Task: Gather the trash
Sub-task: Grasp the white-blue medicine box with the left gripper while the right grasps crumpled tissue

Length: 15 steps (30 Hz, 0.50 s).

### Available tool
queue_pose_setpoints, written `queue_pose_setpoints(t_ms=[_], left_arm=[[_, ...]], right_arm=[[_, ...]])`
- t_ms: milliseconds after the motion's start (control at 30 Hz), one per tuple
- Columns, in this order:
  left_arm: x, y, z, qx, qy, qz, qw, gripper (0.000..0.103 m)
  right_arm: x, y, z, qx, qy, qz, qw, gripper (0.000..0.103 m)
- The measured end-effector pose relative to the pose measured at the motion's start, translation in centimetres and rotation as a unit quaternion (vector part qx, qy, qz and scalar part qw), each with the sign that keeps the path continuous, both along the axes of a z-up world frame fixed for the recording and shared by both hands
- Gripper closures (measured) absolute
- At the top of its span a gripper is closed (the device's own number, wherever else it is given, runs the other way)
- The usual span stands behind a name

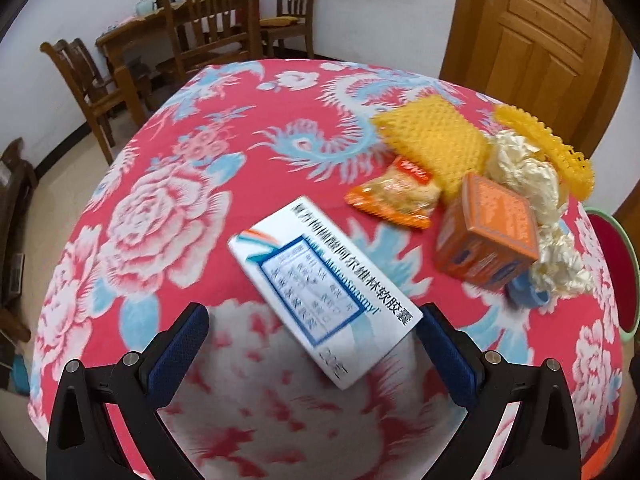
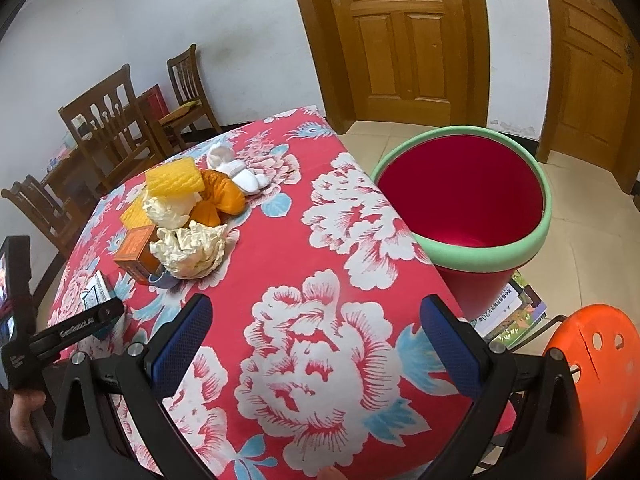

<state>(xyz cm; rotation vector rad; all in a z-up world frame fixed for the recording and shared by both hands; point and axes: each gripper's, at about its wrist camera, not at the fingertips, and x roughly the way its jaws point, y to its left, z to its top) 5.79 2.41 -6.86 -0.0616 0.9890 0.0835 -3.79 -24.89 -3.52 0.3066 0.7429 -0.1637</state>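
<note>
fingers of both grippers spread wide, empty, white box point(image 1: 324, 300) print motion-blurred

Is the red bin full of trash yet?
Empty, as far as it shows. The red bin stands beside the table, and its visible inside is only bare red wall.

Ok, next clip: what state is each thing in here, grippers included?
Left gripper: open, around the white box, not closed on it.
Right gripper: open, holding nothing.
White box: closed, lying flat on the tablecloth.
Orange box: closed, tilted.
Snack packet: lying flat.
Paper wads: crumpled.
Bin: open; nothing visible inside.
Doors: shut.
</note>
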Motion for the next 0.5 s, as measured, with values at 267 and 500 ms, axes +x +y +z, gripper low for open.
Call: queue_pose_setpoints(t_ms=[267, 500], left_arm=[[-1.3, 3.0, 0.6, -0.006, -0.008, 0.003, 0.9999, 0.000], [-0.4, 3.3, 1.3, -0.018, -0.031, -0.005, 0.9993, 0.000]], right_arm=[[1.0, 1.4, 0.3, -0.002, 0.005, 0.032, 0.999, 0.001], [2.8, 3.1, 0.6, 0.003, 0.012, 0.067, 0.998, 0.001]])
